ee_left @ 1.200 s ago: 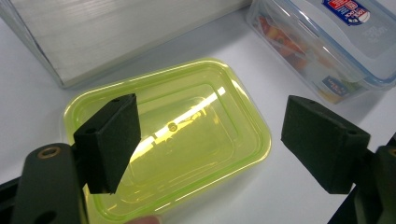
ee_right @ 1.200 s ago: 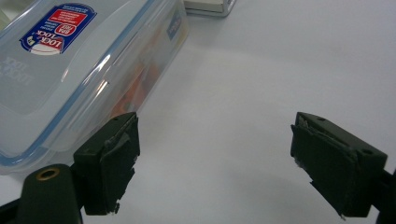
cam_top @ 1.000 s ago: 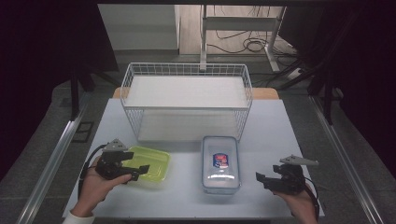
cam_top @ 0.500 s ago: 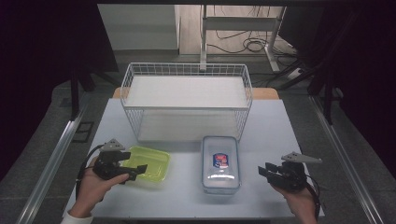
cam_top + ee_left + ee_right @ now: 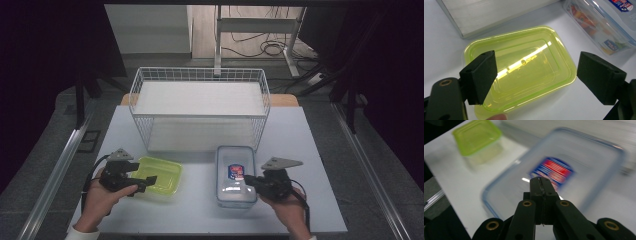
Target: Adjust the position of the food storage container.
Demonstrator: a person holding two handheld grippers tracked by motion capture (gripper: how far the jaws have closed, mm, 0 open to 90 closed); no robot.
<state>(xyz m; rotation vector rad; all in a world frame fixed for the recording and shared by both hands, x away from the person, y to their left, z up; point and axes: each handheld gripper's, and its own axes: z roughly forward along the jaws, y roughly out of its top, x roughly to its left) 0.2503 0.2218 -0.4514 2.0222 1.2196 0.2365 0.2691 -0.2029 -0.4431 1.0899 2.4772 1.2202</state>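
Two boxes on the table [image 5: 320, 150]: one green box [image 5: 159, 176] under the wide-open left gripper [image 5: 145, 182], one clear box [image 5: 235, 175] (lidded) beneath the right gripper [image 5: 248, 180], jaws just closed, empty. One basket [image 5: 200, 107] behind.

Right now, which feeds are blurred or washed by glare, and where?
Right gripper view: motion blur smears the clear lidded box and the green container; the shut right gripper stays sharp. Left gripper view: sharp, with a glare streak across the green container. High view: dim, dark surroundings.
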